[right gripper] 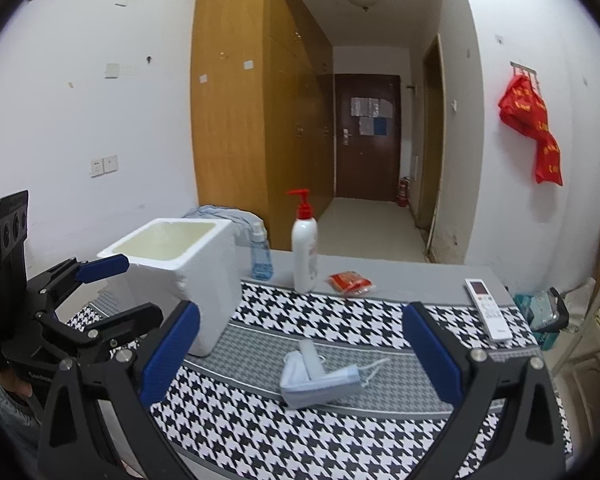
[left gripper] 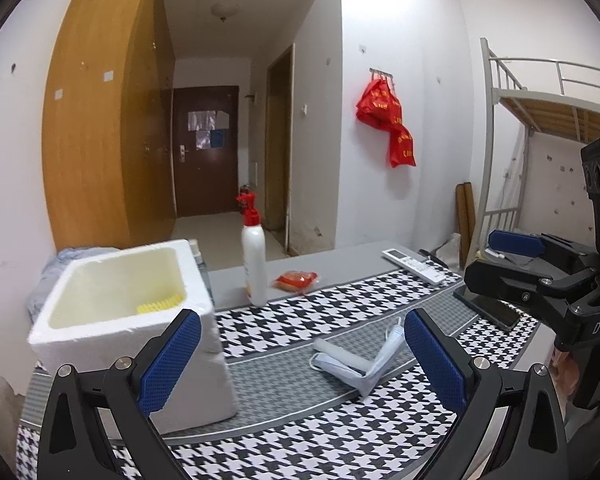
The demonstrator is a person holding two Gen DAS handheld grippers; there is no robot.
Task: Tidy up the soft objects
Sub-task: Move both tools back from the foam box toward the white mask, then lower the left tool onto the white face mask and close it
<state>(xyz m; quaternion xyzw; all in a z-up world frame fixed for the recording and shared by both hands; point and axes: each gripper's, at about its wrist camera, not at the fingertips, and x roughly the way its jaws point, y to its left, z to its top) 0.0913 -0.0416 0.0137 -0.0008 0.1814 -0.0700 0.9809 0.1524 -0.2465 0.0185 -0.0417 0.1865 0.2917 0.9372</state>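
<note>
On houndstooth cloth, folded pale blue face masks, loops trailing, both tools wide apart, empty.

Black grippers; blue fingertip pads

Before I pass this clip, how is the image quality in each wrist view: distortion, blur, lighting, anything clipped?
Left wrist view: strong fisheye bending, black corners; the face masks read sharp, the foam box rim nearly blown out. Right wrist view: same curvature and vignette, even indoor light, soft shadows, the houndstooth cloth crisp, no obvious motion blur.
</note>
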